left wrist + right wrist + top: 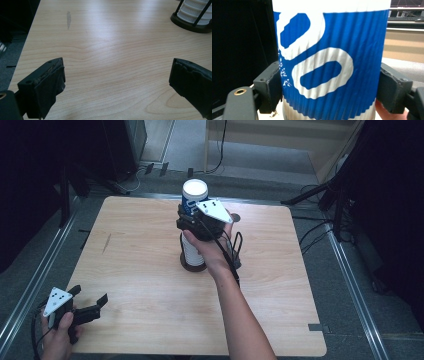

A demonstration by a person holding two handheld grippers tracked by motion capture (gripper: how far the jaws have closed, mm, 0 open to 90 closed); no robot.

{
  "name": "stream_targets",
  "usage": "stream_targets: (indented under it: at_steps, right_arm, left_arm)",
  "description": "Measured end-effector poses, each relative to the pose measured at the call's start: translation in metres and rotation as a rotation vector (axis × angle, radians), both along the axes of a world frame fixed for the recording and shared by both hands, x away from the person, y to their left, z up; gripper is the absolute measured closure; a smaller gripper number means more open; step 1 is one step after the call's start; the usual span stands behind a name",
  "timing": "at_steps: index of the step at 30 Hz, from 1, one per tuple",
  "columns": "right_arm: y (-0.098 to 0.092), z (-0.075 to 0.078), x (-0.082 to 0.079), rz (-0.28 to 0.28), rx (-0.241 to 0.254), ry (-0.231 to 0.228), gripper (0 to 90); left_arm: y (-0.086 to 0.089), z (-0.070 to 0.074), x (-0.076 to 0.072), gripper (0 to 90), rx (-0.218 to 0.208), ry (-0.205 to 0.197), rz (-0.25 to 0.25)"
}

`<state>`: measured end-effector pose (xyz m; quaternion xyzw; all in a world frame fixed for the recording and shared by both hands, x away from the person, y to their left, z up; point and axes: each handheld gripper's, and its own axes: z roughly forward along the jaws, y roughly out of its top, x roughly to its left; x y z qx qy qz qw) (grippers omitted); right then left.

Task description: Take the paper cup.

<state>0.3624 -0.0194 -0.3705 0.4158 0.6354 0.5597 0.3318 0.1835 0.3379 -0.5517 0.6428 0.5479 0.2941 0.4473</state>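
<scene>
While two grippers are at work over one wooden table, a single blue-and-white ribbed paper cup sits at the top of one stack of white cups, which stands in one black wire holder a little toward twelve o'clock from the table's centre. How many cups the stack holds cannot be counted. The right gripper reaches in from about five o'clock of the stack, carried by one hand and forearm, with its grey three-cornered plate on top. In the right gripper view its two black jaws stand on opposite sides of the blue cup, at nine and three o'clock of it, and their pads press against the ribbed wall, so the jaws are only as far apart as the cup is wide and have hold of it. The left gripper rests near the table's seven o'clock corner, well apart from the stack, held by the other hand. In the left gripper view its jaws stand wide apart over bare wood with nothing between them, and the holder's base shows toward one o'clock.
</scene>
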Motion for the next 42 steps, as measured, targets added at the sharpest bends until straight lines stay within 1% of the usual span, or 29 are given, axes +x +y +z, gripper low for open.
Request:
stream_targets:
  at_steps: [7,14,17,23,27,33,34,35,40,41,42]
  right_arm:
    - [0.000,0.008,-0.001,0.002,0.017,-0.005,18.9]
    - [0.000,0.015,0.000,0.003,0.017,-0.023,18.9]
    - [0.001,0.018,0.000,0.002,0.023,-0.017,18.9]
    - [0.002,0.023,0.000,0.001,0.022,-0.033,18.9]
    - [0.003,0.026,0.000,-0.003,0.024,-0.033,18.9]
    - [0.003,0.031,0.000,-0.003,0.025,-0.051,18.9]
    - [0.003,0.033,0.000,-0.002,0.030,-0.046,18.9]
    - [0.003,0.034,0.000,-0.002,0.027,-0.054,18.9]
    - [0.002,0.039,0.000,-0.007,0.035,-0.058,18.9]
    - [0.002,0.040,0.001,-0.003,0.029,-0.069,18.9]
    - [0.002,0.041,0.000,-0.006,0.031,-0.067,19.0]
  left_arm:
    - [0.000,0.000,0.000,1.2,0.001,0.001,0.001]
    - [0.000,0.000,0.000,1.3,0.000,0.001,-0.001]
    - [0.000,0.000,0.000,1.3,-0.001,0.001,-0.001]
    - [0.000,0.000,0.000,1.3,0.000,0.000,-0.002]
    - [0.000,0.000,0.000,1.3,0.000,0.000,-0.002]
    - [0.000,0.000,0.000,1.2,0.001,0.000,-0.002]
    - [0.000,0.000,0.000,1.3,0.001,0.000,-0.002]
    - [0.000,0.000,0.000,1.3,0.000,0.000,-0.002]
    - [0.000,0.000,0.000,1.3,0.000,0.000,-0.002]
    - [0.000,0.000,0.000,1.3,0.000,0.000,-0.002]
    - [0.000,0.000,0.000,1.3,0.000,0.000,-0.002]
